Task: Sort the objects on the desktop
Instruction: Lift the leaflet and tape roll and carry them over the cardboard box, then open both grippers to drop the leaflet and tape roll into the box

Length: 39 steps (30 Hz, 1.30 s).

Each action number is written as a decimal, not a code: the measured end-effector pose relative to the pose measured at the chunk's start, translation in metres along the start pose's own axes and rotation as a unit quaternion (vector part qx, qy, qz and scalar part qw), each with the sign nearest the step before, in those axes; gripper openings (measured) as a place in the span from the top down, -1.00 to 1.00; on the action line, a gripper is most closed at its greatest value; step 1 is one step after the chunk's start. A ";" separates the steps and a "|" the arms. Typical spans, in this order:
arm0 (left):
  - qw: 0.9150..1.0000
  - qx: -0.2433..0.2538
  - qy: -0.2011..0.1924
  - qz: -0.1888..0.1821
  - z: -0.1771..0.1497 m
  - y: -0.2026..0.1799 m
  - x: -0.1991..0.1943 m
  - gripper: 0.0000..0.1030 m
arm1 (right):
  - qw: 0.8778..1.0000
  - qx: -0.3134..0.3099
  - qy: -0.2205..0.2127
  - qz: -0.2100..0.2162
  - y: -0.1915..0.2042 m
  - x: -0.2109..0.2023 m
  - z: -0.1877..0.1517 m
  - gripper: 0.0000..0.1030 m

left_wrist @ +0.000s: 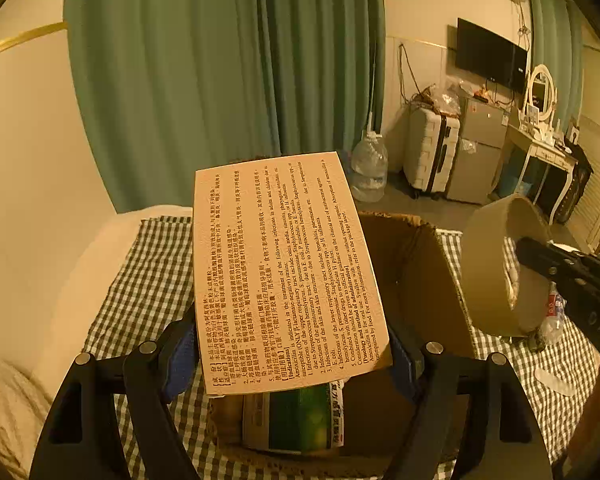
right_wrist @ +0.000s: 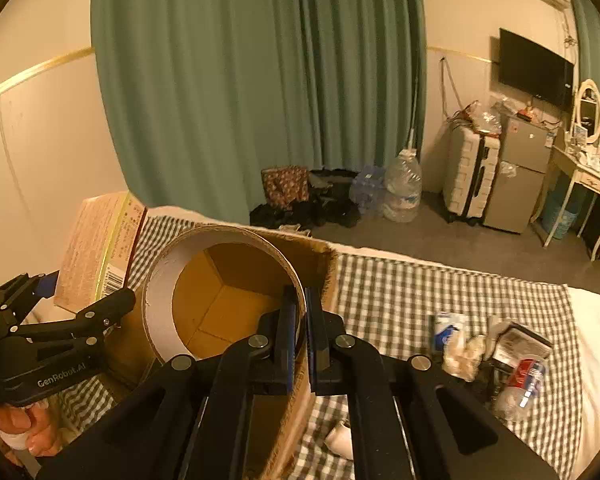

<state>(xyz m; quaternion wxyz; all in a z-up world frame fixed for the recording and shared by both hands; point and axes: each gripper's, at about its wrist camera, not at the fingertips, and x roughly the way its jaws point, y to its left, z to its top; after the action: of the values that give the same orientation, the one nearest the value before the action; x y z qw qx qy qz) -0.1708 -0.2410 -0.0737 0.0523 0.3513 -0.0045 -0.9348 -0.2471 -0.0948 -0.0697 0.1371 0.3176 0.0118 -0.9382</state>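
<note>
my left hand-held gripper is clamped on a flat medicine box, holding it upright over the near part of the open cardboard box that sits on the checked cloth covering the bed. my right hand-held gripper is pinched shut on the wall of a roll of tape, one finger inside the ring and one outside, and the roll hangs over the right side of the same cardboard box. looking down past the medicine box, i can see a green packet already lying inside the box. so i judge i am in the dropping-off step: both things are carried to the box and neither is released yet. next i would lower each one a little so it clears the rim, then open the fingers, one side at a time so the roll does not knock the medicine box. the roll may bounce or tip against the box wall if let go from this height. near the right edge of the bed more clutter waits: a small plastic bottle, a crumpled wad and a dark packet, lying close together, so the sorting looks only partly done.
</note>
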 end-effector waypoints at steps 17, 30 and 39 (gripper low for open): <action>0.995 0.005 0.102 -0.020 -0.010 0.005 0.085 -0.54 | 0.996 -0.022 0.081 0.018 0.022 0.106 -0.003 0.92; 0.994 0.018 0.104 -0.004 -0.009 -0.002 0.083 -0.56 | 0.995 -0.015 0.101 0.016 0.017 0.116 -0.005 0.68; 0.998 0.001 0.054 0.014 0.012 0.010 0.033 -0.58 | 0.996 -0.017 0.079 0.036 0.023 0.075 0.014 0.17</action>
<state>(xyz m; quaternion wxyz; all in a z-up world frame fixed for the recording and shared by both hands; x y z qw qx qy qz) -0.2024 -0.2544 -0.0863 0.0655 0.4016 -0.0072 -0.9134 -0.3066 -0.1369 -0.1019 0.1752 0.3884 0.0271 -0.9043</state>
